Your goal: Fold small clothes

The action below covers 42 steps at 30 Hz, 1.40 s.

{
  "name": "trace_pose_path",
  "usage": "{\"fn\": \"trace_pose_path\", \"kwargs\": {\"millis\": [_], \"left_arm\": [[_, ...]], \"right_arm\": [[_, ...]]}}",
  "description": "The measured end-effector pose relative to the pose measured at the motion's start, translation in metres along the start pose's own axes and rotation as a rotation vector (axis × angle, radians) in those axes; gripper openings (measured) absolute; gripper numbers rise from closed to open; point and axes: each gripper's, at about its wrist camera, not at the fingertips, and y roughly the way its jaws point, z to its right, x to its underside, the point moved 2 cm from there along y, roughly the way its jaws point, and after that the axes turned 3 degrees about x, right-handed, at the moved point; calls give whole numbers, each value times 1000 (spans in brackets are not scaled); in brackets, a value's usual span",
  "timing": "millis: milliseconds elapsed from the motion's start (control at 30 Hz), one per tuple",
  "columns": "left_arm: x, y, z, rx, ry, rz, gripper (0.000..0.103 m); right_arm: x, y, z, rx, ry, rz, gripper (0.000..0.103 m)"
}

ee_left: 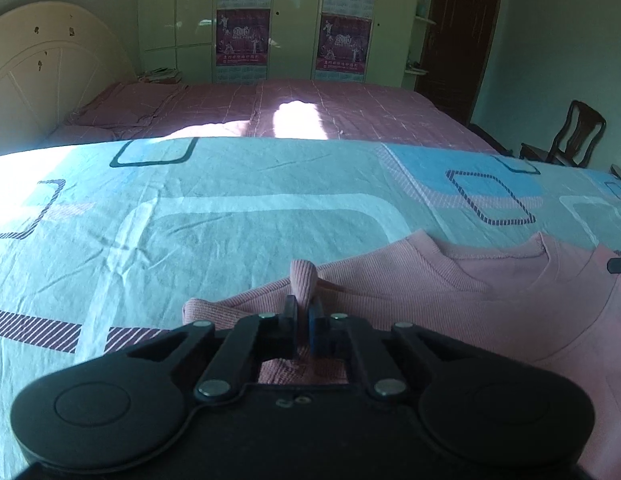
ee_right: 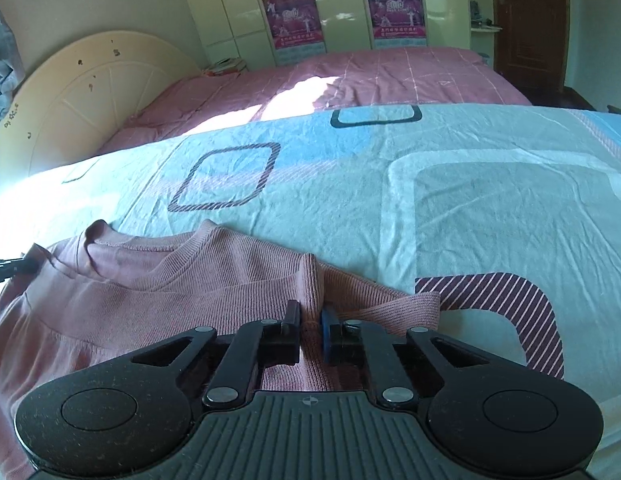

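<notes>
Pink ribbed knit top [ee_left: 490, 304], spread flat on the near part of a bed sheet [ee_left: 230, 216], neckline toward the far side. Left gripper [ee_left: 303, 308]: jaws clenched on a raised pinch of ribbed fabric at the top's left shoulder, beside the short sleeve's hemmed edge. Right gripper [ee_right: 310, 316]: jaws clenched on a matching upright fold at the right shoulder, sleeve cuff just right of it. Pink ribbed knit top [ee_right: 170, 292] with a rounded, banded collar. Bed sheet [ee_right: 490, 220]: thin, creased cotton, pale teal with rounded rectangles in white, blue and striped maroon. Wide bare sheet beyond the collar, up to the far edge. Behind: pink checked bedspread [ee_right: 390, 76], cream arched headboard [ee_right: 90, 92], glossy wardrobe [ee_left: 190, 20].
</notes>
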Motion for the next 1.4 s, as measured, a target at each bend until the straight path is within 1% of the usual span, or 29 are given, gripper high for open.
{"fn": "trace_pose_path", "kwargs": {"millis": [67, 100, 133, 233, 333, 367, 400, 433, 467, 500, 567, 600, 633, 667, 700, 767, 800, 867, 933, 1000, 1067, 1133, 1200, 1267, 1333, 1400], "left_arm": [[-5, -18, -5, -40, -58, 101, 4], [-5, -22, -7, -57, -73, 129, 4], [-6, -23, -8, -95, -83, 153, 5], [-1, -8, -6, -165, -94, 132, 4], [5, 1, -1, -218, -99, 139, 4], [8, 5, -1, -244, -88, 130, 4], [11, 11, -4, -281, -79, 112, 1], [15, 16, -10, -313, -91, 94, 0], [20, 18, -21, -323, -134, 75, 1], [21, 18, -26, -312, -150, 77, 1], [19, 19, -18, -328, -73, 55, 1], [19, 18, -17, -328, -61, 54, 1], [20, 14, -18, -308, -82, 59, 1], [20, 9, -20, -297, -101, 66, 5], [20, 3, -20, -289, -108, 74, 7], [20, -9, -20, -268, -120, 89, 16], [20, -17, -19, -256, -122, 98, 18], [19, -33, -14, -233, -113, 120, 16], [21, -49, -5, -186, -102, 128, 18], [26, -61, 10, -127, -87, 116, 18], [36, -65, 28, -73, -59, 94, 19], [49, -62, 45, -46, -19, 73, 22], [61, -54, 50, -48, -13, 47, 22], [72, -50, 48, -71, -16, 36, 22], [83, -48, 39, -121, -5, 27, 22], [90, -51, 30, -148, 4, 42, 22]], "right_arm": [[-5, -15, 2, 1, 39, 83, 8], [-6, -20, 3, 14, 48, 112, 8], [-6, -22, 4, 40, 63, 137, 8], [-2, -9, 0, 122, 57, 142, 7], [4, 3, -2, 181, 65, 152, 7], [7, 9, 0, 201, 69, 137, 7], [14, 18, 5, 219, 73, 110, 7], [16, 19, 8, 224, 69, 126, 7], [16, 21, 8, 230, 59, 129, 7], [15, 22, 7, 235, 55, 128, 7], [15, 21, 7, 237, 60, 125, 7], [14, 19, 6, 230, 63, 130, 7], [14, 15, 5, 222, 71, 133, 7], [13, 10, 6, 205, 88, 135, 8], [12, 3, 4, 190, 100, 144, 10], [9, -11, 0, 187, 90, 161, 11], [8, -19, -2, 177, 93, 168, 13], [8, -33, -6, 142, 113, 173, 15], [12, -45, -17, 115, 93, 163, 21], [21, -52, -33, 84, 71, 152, 28], [32, -53, -49, 40, 62, 120, 28], [44, -53, -70, 12, 26, 96, 28], [54, -52, -85, -11, 11, 80, 28], [63, -50, -91, -26, 14, 61, 28], [72, -51, -91, 6, -14, 55, 28], [81, -53, -79, 44, 0, 46, 28]]}}
